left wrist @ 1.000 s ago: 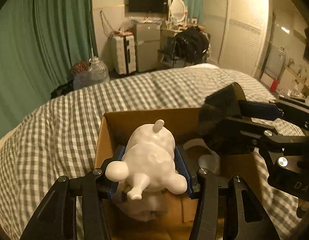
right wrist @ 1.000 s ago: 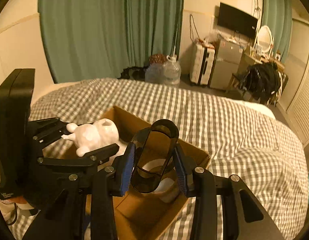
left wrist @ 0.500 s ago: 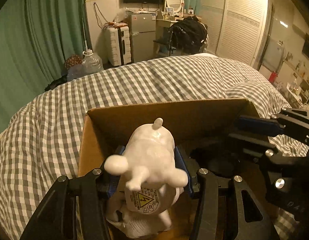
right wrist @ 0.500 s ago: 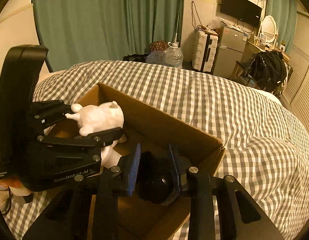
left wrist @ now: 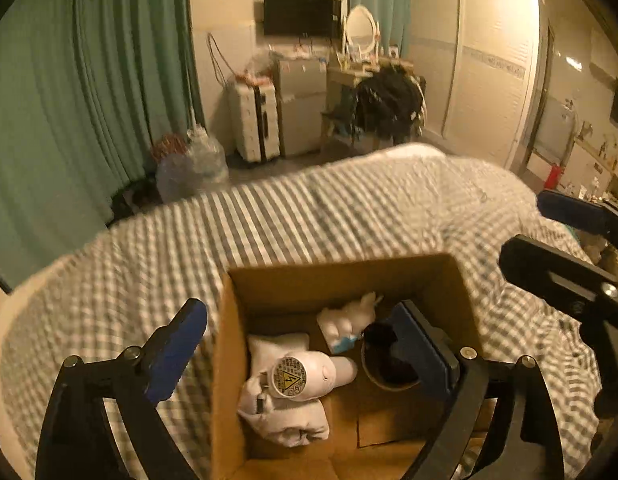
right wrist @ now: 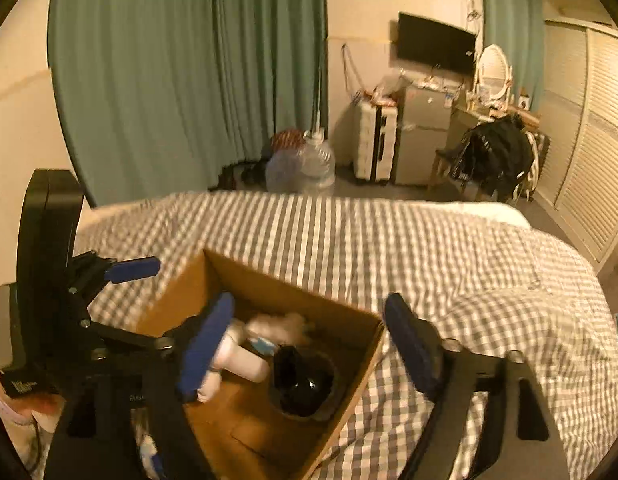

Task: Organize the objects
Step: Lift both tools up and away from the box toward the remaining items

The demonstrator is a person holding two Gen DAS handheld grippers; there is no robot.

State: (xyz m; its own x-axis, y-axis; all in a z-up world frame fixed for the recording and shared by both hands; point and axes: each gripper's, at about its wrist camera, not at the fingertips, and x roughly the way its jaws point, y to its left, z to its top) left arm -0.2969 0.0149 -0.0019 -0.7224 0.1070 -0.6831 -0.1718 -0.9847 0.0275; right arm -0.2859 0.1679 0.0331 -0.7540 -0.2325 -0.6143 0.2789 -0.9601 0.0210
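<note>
The cardboard box (left wrist: 225, 360) is seen on the checked bed (left wrist: 309, 216), below and between both tools; the white figurine (left wrist: 305, 372) and dark cup (right wrist: 305, 384) lie inside. The left gripper (left wrist: 305, 344) and right gripper (right wrist: 309, 344) are held wide open above it, empty.

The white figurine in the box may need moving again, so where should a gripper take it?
Judging by its pose, grip the white figurine across its rounded body, coming from above: it lies on its side among other items, box walls blocking sideways approach.
</note>
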